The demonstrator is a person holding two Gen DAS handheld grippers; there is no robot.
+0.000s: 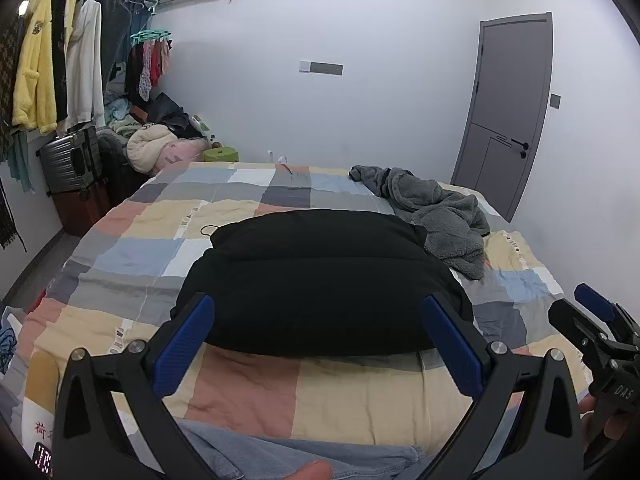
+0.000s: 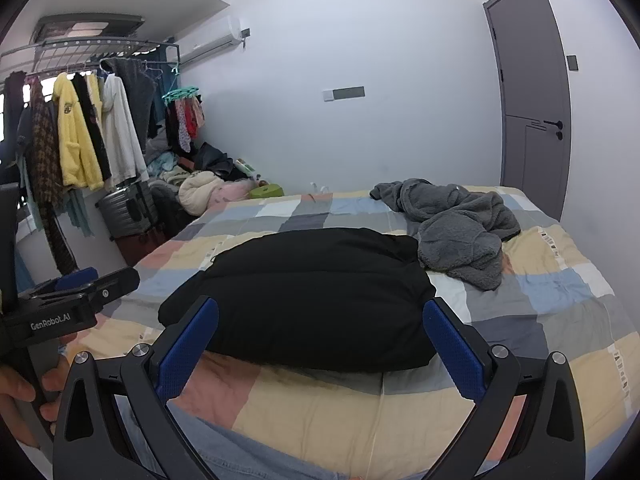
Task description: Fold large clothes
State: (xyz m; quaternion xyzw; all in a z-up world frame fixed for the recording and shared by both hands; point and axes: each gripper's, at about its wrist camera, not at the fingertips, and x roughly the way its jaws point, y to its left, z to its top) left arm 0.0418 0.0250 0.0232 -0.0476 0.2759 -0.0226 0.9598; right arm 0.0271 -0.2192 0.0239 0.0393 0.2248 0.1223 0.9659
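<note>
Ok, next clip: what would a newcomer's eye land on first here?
First the puffy black garment, folded into a compact bundle mid-bed on the patchwork quilt, framed by the open left gripper and open right gripper, neither touching it. Next the crumpled grey fleece behind it to the right, then the crowded clothes rack far left.

Even, cool, diffuse indoor light in both wrist views; source out of frame. Soft, shallow shadow under the near edge of the black folded garment [image 1: 320,280], its surface nearly detailless in the dark tone. White wall [image 1: 360,20] bright, without glare. Strong fisheye bending of the door [image 2: 532,92] and clothes rack [image 2: 92,48]; black vignette at corners. Focus sharp throughout, gripper fingers [image 1: 184,344] included.
</note>
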